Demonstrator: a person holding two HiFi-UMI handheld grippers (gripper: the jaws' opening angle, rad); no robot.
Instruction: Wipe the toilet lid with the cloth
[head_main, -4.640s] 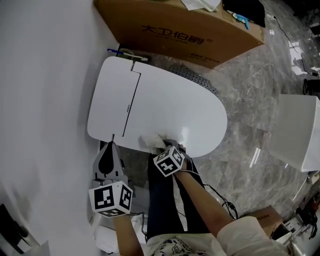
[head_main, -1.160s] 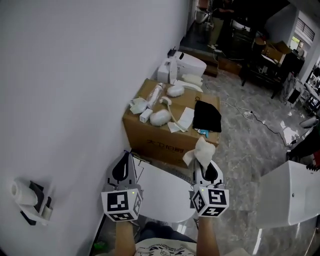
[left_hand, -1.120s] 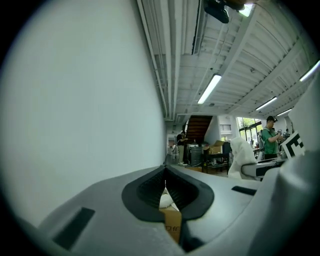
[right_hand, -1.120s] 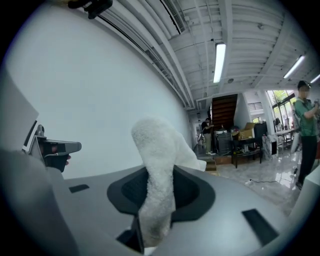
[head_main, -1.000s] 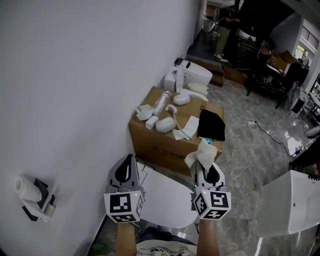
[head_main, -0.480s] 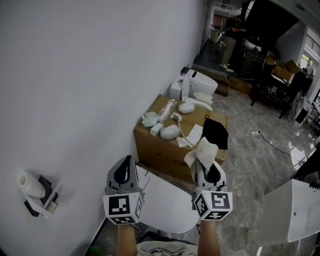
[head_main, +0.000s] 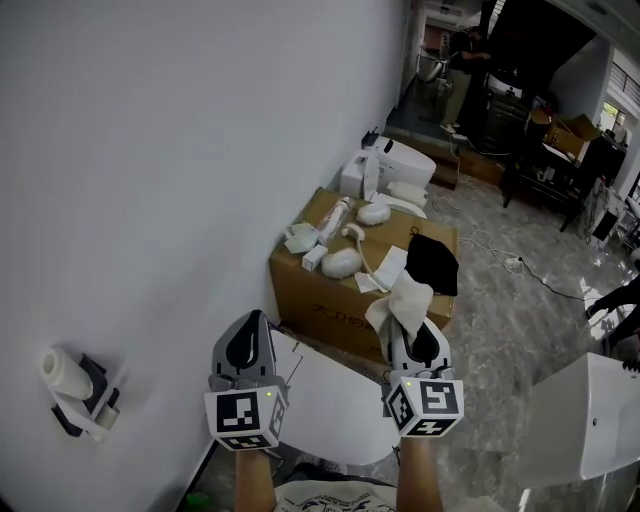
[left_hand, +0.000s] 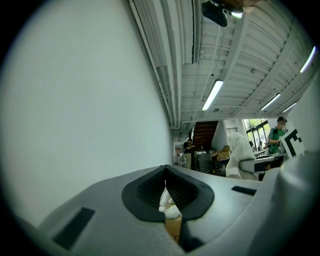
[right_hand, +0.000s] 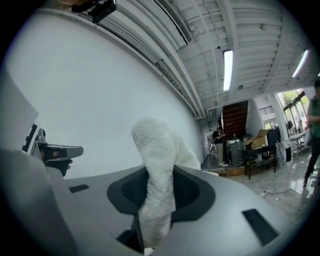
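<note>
Both grippers are up in the air and nothing's touching the toilet lid (head_main: 335, 405), so I'd say the wiping is either paused or done; another pass would mean bringing the cloth (head_main: 404, 300) back down flat onto that white surface. The right gripper (head_main: 413, 338) has its jaws clamped on the cloth, which sticks up above them, well clear of the lid below. The left gripper (head_main: 246, 342) is closed on nothing, hanging over the lid's wall-side edge.

Cloth (right_hand: 155, 170) fluffy terry; toilet lid (head_main: 330, 405) glossy white plastic; box (head_main: 320, 292) matt cardboard.
</note>
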